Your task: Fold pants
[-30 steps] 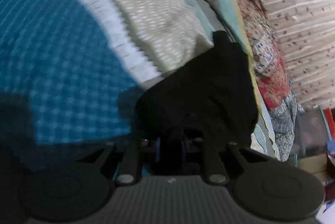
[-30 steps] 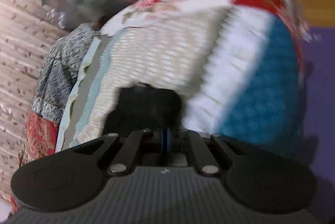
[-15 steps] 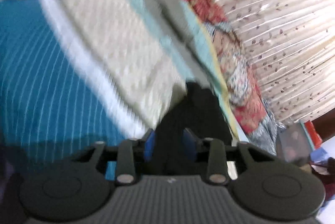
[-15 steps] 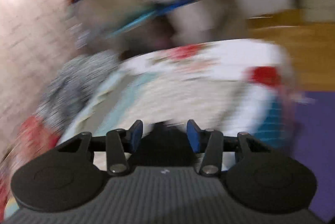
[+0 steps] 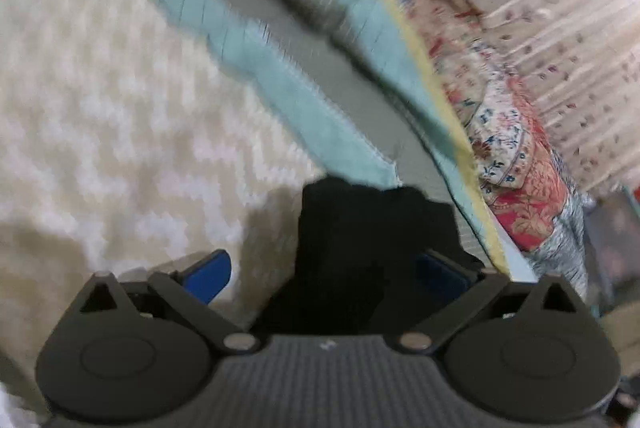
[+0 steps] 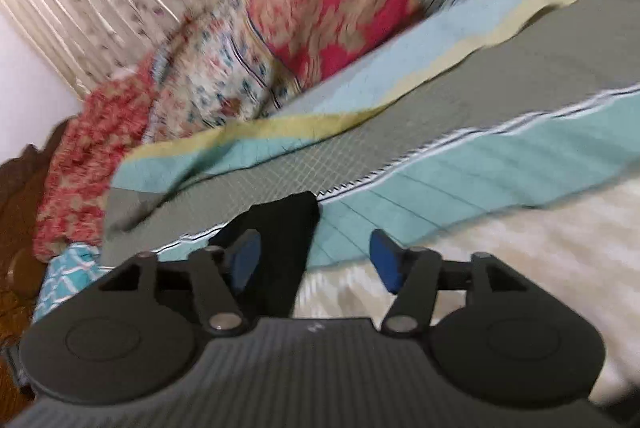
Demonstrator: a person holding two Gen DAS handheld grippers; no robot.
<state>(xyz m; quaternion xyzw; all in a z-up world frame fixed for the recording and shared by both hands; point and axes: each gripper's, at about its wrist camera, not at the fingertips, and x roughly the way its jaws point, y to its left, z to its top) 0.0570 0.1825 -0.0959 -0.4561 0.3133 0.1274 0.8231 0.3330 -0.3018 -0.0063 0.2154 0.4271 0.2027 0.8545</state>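
Both jaws just opened. Left gripper [image 5: 324,268] wide, right gripper [image 6: 316,260] partway. Black pants [image 5: 360,228] lie loose between, ungripped.

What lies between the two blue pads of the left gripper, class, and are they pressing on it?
In the left wrist view, the black pants lie between the left gripper's blue pads. The jaws have just been opening and stand wide; neither pad presses the cloth.

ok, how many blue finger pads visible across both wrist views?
4. Left wrist view: one pad at left over the cream blanket, one at right beside the black pants. Right wrist view: one against the pants, one clear at right.
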